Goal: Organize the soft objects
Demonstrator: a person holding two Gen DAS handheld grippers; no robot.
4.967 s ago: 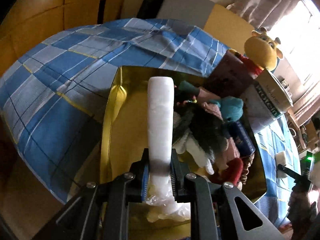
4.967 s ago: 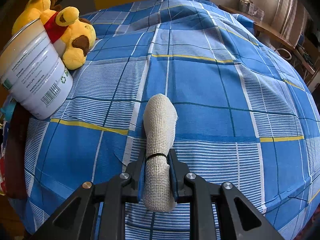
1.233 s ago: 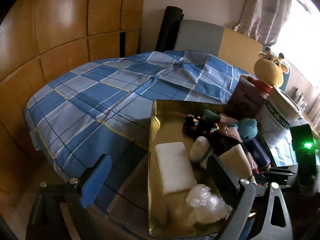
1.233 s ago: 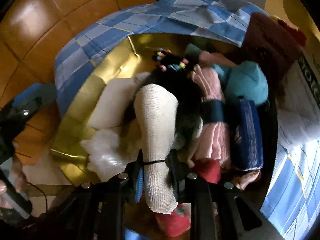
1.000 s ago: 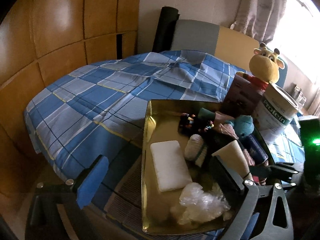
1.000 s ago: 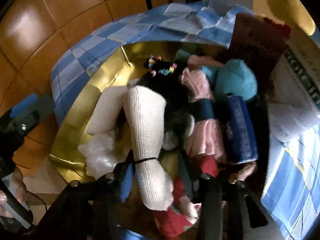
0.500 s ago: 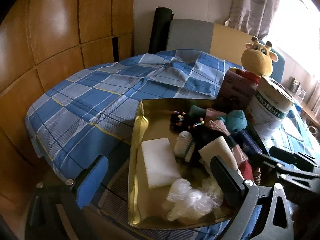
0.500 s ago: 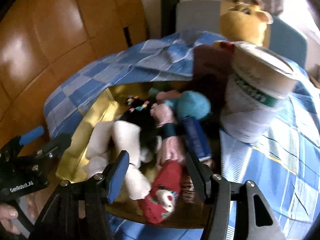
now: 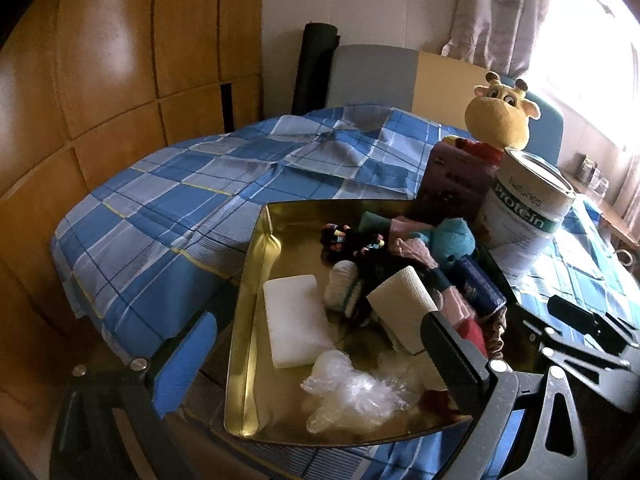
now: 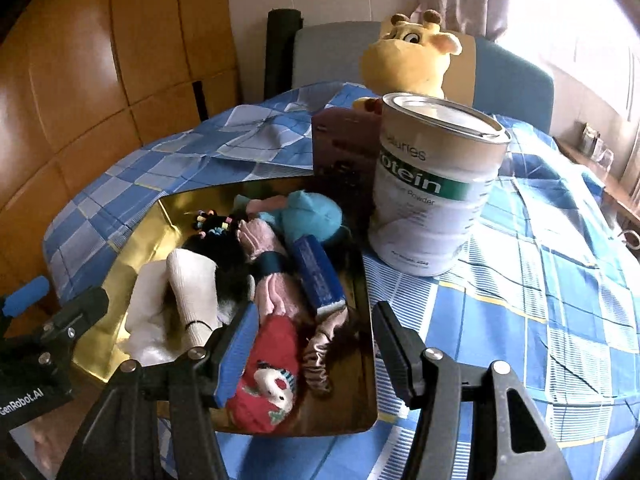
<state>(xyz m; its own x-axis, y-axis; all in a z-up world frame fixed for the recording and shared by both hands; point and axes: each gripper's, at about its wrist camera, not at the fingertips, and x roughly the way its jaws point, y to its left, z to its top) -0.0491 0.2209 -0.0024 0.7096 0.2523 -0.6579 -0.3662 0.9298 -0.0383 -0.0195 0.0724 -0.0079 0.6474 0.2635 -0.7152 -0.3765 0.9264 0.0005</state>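
A gold tray (image 9: pixel 256 280) on the bed holds a white foam block (image 9: pixel 296 320), crumpled clear plastic (image 9: pixel 352 392), a beige bandage roll (image 9: pixel 400 304), pink cloth (image 10: pixel 272 272), a teal plush (image 10: pixel 316 216), a blue pack (image 10: pixel 316 276) and a red sock (image 10: pixel 272 364). My left gripper (image 9: pixel 320 360) hangs wide open above the tray's near end, with nothing between its pads. My right gripper (image 10: pixel 316 354) is open over the tray's near corner, above the red sock and not touching it. The bandage roll (image 10: pixel 192 288) lies free to its left.
A white protein can (image 10: pixel 436 192), a maroon box (image 10: pixel 344 140) and a yellow giraffe plush (image 10: pixel 408 56) stand just behind the tray. The blue checked bedspread (image 10: pixel 560 280) stretches to the right. Wooden wall panels (image 9: pixel 100 80) rise on the left.
The right gripper opened and let go of the bandage roll, which now rests in the tray, then drew back and tilted up. The left gripper stayed open and backed off slightly.
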